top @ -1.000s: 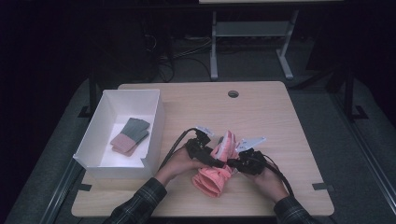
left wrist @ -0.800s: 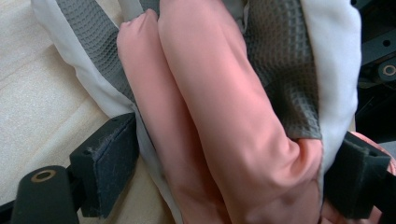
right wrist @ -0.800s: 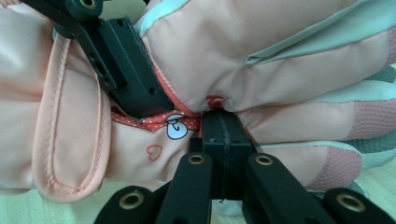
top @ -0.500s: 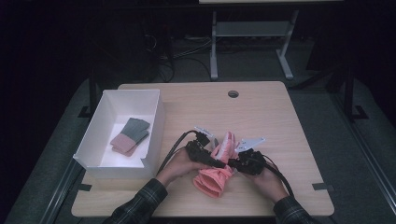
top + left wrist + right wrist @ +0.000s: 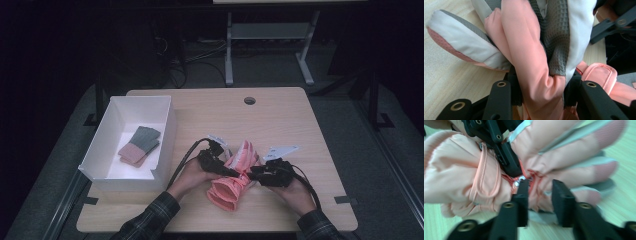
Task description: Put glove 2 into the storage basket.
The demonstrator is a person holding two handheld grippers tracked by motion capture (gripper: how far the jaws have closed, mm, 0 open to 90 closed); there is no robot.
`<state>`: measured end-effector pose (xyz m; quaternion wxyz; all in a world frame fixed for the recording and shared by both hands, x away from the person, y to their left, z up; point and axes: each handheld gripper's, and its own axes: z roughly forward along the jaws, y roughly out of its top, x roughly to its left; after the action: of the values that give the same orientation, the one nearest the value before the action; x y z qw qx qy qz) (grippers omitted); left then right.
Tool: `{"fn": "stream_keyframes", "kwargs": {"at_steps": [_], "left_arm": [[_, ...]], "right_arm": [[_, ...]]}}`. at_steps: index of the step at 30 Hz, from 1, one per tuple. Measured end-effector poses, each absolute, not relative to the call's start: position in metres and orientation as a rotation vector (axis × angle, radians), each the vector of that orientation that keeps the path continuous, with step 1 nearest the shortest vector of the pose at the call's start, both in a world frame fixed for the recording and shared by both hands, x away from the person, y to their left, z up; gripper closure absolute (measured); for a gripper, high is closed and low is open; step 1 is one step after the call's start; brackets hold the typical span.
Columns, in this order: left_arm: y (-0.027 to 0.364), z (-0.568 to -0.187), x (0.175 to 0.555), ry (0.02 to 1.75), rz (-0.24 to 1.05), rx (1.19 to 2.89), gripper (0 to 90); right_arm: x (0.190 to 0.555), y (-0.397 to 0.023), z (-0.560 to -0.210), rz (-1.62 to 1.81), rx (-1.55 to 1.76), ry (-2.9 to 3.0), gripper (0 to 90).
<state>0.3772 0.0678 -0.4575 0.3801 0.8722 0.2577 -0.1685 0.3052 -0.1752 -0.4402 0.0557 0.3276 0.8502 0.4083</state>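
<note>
A salmon-pink padded glove [image 5: 232,182] with grey and white panels lies near the table's front edge, between a person's two hands. My left gripper [image 5: 225,170] comes at it from the left. Its jaws have just been closing, and in the left gripper view my left gripper [image 5: 542,82] pinches the glove [image 5: 524,45] on both sides. My right gripper [image 5: 252,175] meets it from the right. Its jaws have just been opening, and my right gripper [image 5: 541,187] stands open with a fold of the glove [image 5: 461,177] in the gap. The left gripper's black jaw [image 5: 499,142] crosses above.
A white box [image 5: 165,135] stands at the table's left and holds folded grey and pink items [image 5: 140,145]. A cable hole [image 5: 249,100] sits near the far edge of the wooden table [image 5: 290,120]. Table legs and cables lie in the dark beyond.
Both hands and the glove stay where they were at the table's front. The jaws' motion is too small to make out in the high view.
</note>
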Motion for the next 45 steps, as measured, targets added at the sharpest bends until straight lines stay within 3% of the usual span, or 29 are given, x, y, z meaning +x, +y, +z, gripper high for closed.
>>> {"fn": "stream_keyframes", "kwargs": {"at_steps": [2, 13, 34, 45], "left_arm": [[0.068, -0.456, 0.377, 0.657, -0.432, 2.219, 60.6], [0.073, -0.425, 0.369, 0.634, -0.345, 2.191, 61.1], [0.115, -0.327, 0.373, 0.685, -0.190, 2.128, 61.1], [0.182, -0.265, 0.377, 0.761, -0.058, 2.060, 61.0]], "right_arm": [[0.302, -0.185, -0.439, 1.228, 1.015, 2.542, 51.1], [0.302, -0.223, -0.456, 1.134, 1.223, 2.431, 14.0], [0.307, -0.212, -0.479, 0.990, 1.209, 2.354, 11.5], [0.307, -0.213, -0.482, 1.015, 1.215, 2.340, 8.1]]}}
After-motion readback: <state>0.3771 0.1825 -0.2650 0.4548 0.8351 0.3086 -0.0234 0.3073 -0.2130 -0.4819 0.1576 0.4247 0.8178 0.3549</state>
